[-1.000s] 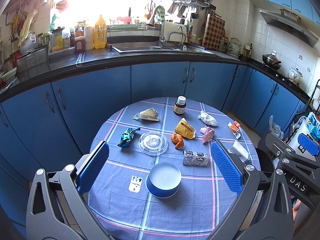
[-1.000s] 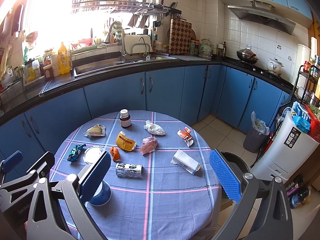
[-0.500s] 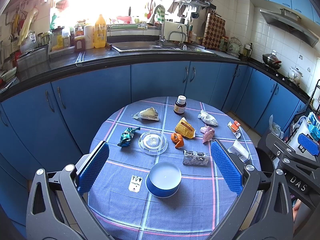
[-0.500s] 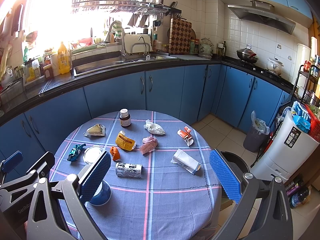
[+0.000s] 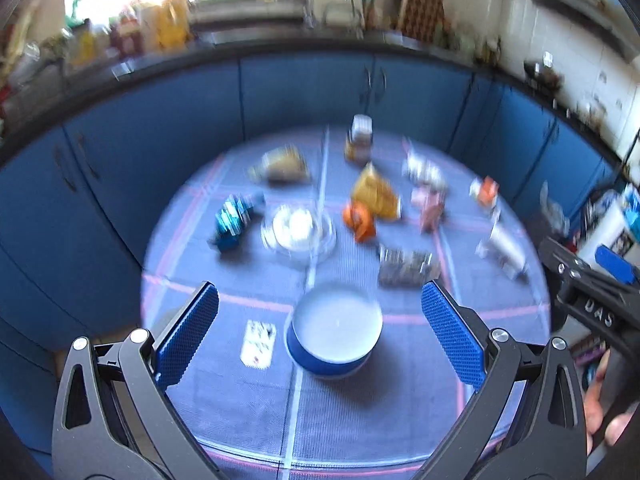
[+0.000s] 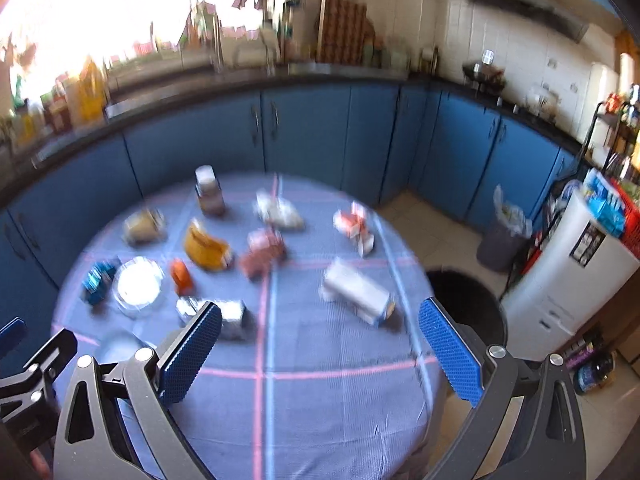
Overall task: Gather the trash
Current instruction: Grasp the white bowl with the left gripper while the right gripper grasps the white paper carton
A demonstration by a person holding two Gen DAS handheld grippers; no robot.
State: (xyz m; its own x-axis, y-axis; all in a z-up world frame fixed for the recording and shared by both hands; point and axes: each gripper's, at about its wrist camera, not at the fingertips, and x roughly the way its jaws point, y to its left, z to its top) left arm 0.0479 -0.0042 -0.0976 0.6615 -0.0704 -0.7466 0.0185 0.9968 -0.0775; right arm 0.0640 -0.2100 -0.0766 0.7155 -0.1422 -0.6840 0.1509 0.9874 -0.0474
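Hovering above the round desk [image 5: 240, 408], the left hand-held gripper [image 5: 320, 332] gapes wide and empty over a blue bowl [image 5: 334, 334]. Blurred trash lies scattered beyond: a teal wrapper [image 5: 234, 222], an orange scrap [image 5: 360, 222], a white carton [image 6: 356, 292]. Rightward, the right hand-held gripper [image 6: 320, 354] also spreads wide, holding nothing.

Round table [image 5: 400, 420], blue checked cloth: blue bowl [image 5: 334, 336], clear lid [image 5: 298, 230], brown jar [image 5: 359, 138], white carton [image 6: 356, 292], small card [image 5: 259, 343], assorted crumpled wrappers, blurred.
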